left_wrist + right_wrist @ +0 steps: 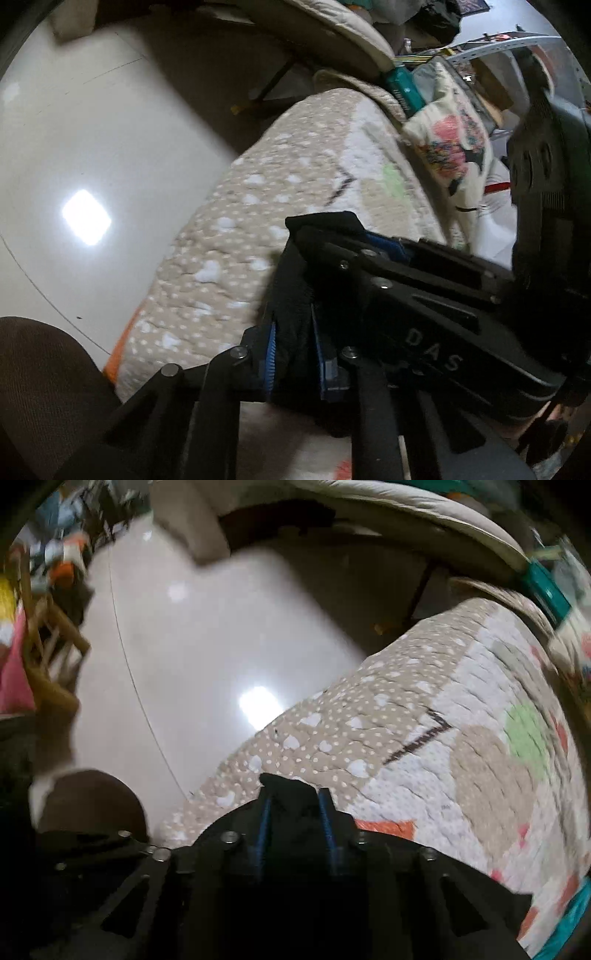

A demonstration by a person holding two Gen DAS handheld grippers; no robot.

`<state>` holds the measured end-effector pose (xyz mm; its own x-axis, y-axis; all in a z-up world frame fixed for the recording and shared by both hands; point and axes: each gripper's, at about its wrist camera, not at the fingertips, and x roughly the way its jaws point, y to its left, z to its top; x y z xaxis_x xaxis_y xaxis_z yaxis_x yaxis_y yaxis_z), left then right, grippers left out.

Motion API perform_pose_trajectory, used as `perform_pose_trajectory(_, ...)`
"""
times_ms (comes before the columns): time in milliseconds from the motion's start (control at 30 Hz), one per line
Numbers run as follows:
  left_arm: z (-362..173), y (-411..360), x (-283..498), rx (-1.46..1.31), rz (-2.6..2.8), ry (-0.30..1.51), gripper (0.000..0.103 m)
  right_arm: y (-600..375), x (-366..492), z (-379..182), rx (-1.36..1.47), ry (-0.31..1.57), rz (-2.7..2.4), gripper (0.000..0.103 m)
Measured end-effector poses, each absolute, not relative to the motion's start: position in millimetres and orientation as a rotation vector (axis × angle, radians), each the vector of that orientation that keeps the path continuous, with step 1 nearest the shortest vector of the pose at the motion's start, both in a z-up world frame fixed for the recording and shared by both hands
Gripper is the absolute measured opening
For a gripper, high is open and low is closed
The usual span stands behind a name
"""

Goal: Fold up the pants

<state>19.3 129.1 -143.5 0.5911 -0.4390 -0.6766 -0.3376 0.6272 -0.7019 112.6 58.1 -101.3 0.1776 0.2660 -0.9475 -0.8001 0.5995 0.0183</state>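
The pants are black cloth. In the left wrist view my left gripper (293, 354) is shut on a bunch of the black pants (291, 343) between its blue pads, above the quilted bed. My right gripper (384, 245) shows just beyond it, also shut on the black cloth (325, 221). In the right wrist view my right gripper (295, 812) pinches a fold of the pants (291, 794) between its blue pads, over the bed's edge. The rest of the pants is hidden below both grippers.
A beige quilt with white hearts covers the bed (280, 177), also seen in the right wrist view (461, 746). A printed pillow (450, 147) lies at the far end. The glossy floor (92, 147) is to the left. A wooden chair (48, 646) stands far left.
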Motion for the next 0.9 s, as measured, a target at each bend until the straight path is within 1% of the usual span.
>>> perform_pose_trajectory(133,-117,105,26,-0.907,-0.121,0.964,0.016,21,116,-71,-0.428,1.123,0.804,0.021)
perform_pose_trajectory(333,-92,30,46,-0.797,-0.212,1.002,0.016,-61,118,-40,-0.280,1.079,0.723,0.021)
perform_pose_trajectory(467,-90,-40,69,-0.678,-0.299,1.053,0.016,-138,126,-37,-0.172,1.090,0.625,0.021)
perform_pose_trajectory(533,-92,-76,78,-0.611,-0.340,1.085,0.019,-179,130,-43,-0.126,1.107,0.570,0.021)
perform_pose_trajectory(600,-94,-97,80,-0.577,-0.369,1.116,0.029,-214,136,-53,-0.092,1.143,0.506,0.024)
perform_pose_trajectory(633,-94,-106,79,-0.573,-0.391,1.129,0.033,-235,139,-60,-0.080,1.159,0.443,0.033)
perform_pose_trajectory(667,-91,-112,74,-0.575,-0.426,1.132,0.038,-253,141,-62,-0.064,1.158,0.376,0.052)
perform_pose_trajectory(700,-89,-116,69,-0.570,-0.461,1.136,0.045,-271,143,-64,-0.037,1.147,0.306,0.059)
perform_pose_trajectory(733,-85,-117,62,-0.558,-0.497,1.142,0.046,-292,145,-61,0.002,1.133,0.225,0.062)
perform_pose_trajectory(800,-80,-111,51,-0.541,-0.514,1.138,0.046,-317,146,-51,0.090,1.104,0.130,0.062)
perform_pose_trajectory(900,-79,-84,44,-0.527,-0.426,1.118,0.047,-325,141,-23,0.272,1.007,0.255,0.061)
